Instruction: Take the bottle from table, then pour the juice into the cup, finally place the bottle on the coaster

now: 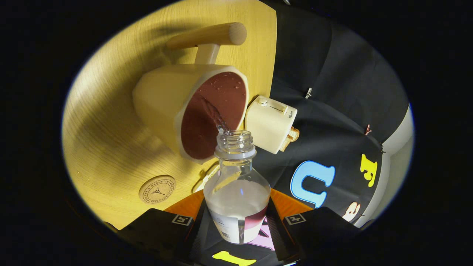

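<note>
The bottle (236, 184) is clamped between both fingers of the gripper (236, 225), tipped at the cup (192, 111) just beyond, where any sideways drift could send juice onto the table (103, 140).

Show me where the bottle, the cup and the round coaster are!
bottle (237, 194): gripper view, clear belly, held between the gripper (236, 221) fingers.
cup (214, 116): gripper view, dark inside wall, just beyond the bottle's mouth.
coaster (157, 189): gripper view, its stamped top face, on the table.
</note>
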